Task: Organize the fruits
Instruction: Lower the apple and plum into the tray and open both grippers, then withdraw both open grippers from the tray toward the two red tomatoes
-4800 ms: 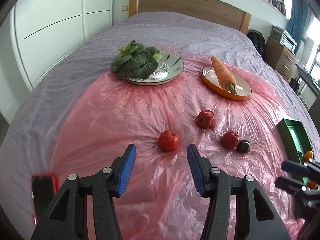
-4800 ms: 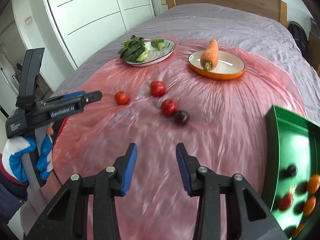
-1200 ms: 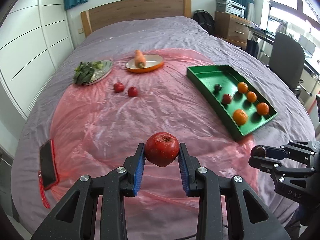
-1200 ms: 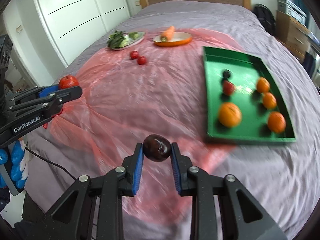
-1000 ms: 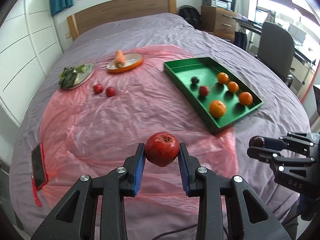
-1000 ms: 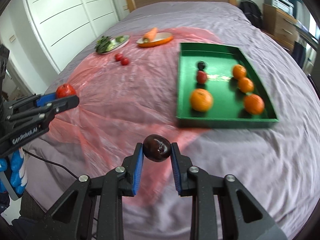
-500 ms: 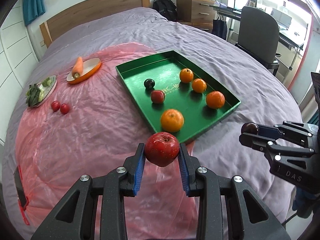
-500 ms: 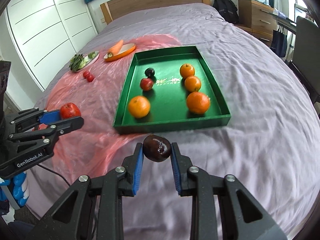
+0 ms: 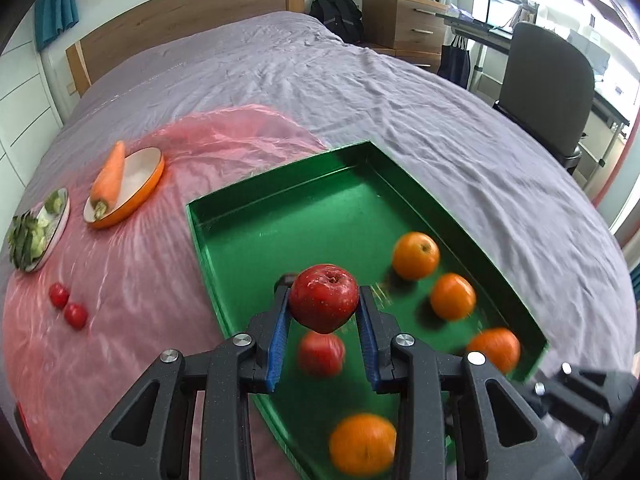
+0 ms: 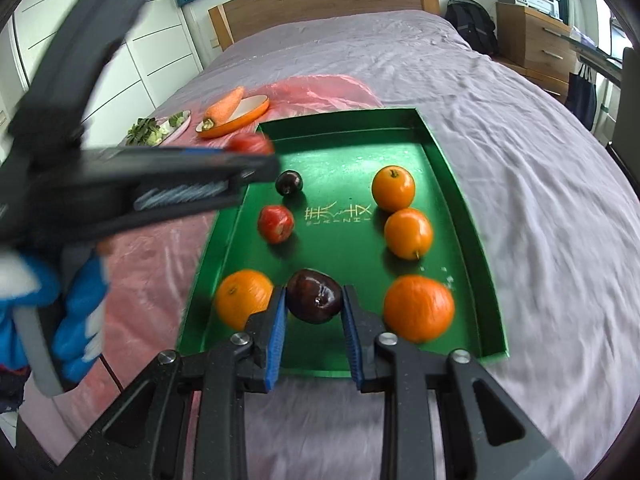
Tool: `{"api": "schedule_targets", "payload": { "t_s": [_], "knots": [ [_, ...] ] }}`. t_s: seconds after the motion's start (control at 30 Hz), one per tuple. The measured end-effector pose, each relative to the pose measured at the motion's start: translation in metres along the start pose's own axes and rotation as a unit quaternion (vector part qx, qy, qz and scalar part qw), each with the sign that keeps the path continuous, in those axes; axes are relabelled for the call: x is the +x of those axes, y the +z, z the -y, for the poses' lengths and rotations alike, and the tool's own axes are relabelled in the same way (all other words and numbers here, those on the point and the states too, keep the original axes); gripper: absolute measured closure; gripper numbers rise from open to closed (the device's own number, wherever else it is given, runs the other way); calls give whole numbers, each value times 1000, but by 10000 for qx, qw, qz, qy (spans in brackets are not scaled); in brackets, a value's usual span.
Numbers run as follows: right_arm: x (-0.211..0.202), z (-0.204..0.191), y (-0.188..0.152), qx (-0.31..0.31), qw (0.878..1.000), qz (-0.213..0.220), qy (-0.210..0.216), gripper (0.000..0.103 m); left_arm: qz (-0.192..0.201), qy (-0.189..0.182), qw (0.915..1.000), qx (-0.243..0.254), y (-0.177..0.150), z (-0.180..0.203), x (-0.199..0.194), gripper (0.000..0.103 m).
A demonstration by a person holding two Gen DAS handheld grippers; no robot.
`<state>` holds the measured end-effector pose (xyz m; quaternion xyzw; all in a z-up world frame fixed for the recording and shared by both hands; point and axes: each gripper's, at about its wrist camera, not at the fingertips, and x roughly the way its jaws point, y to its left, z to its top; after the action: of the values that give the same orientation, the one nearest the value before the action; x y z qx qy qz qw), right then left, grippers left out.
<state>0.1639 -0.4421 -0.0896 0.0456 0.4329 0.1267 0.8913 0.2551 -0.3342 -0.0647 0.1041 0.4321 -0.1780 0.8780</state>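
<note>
Item — your left gripper [image 9: 324, 316]: jaws clamped on a red apple [image 9: 324, 303], carried above the green tray [image 9: 256, 208], over its left half.

Item — your right gripper [image 10: 314, 312]: jaws clamped on a dark plum [image 10: 315, 295], poised over the tray's near end, between two oranges.

Item — tray contents, seen from your right wrist: four oranges — one at 7 o'clock of the plum [image 10: 243, 298], one at 3 o'clock [image 10: 419, 307], two more up the right side [image 10: 408, 233] [image 10: 393, 188]; a small red fruit [image 10: 275, 223] and a second dark plum [image 10: 289, 182] up the left side.

Item — pink plastic sheet [image 9: 120, 280] on the purple bedspread [image 9: 360, 88], at the tray's 9 o'clock: two small red fruits [image 9: 68, 306] lay touching. Farther off, at 11 o'clock, a carrot [image 9: 107, 178] rested on an orange dish [image 9: 140, 188], just beside a plate of greens [image 9: 36, 232].
</note>
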Motion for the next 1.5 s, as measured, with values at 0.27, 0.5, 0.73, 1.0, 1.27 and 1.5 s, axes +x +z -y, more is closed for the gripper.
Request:
{"api": "schedule_targets", "payload": {
  "t_s": [0.27, 0.5, 0.73, 1.0, 1.27, 1.5],
  "knots": [
    [37, -1, 4, -365, 9991, -91, -185, 79, -235, 223, 9992, 233, 25, 7, 65, 75],
    [44, -8, 1, -601, 9974, -100, -387, 79, -489, 341, 9980, 215, 35, 1, 93, 75],
    [39, -6, 1, -489, 9980, -60, -398, 74, -451, 229, 9987, 77, 39, -3, 87, 60],
    [9, -5, 7, -247, 9985, 236, -420, 20, -192, -145, 9995, -182, 31, -11, 35, 58],
    [-47, -20, 4, -181, 9968, 439, -647, 19, 281, -362, 9987, -234, 12, -24, -67, 58],
    [-97, -46, -3, -110, 9949, 599, -801, 10, 700, -307, 9968, -237, -27, -47, -158, 58]
  ]
}}
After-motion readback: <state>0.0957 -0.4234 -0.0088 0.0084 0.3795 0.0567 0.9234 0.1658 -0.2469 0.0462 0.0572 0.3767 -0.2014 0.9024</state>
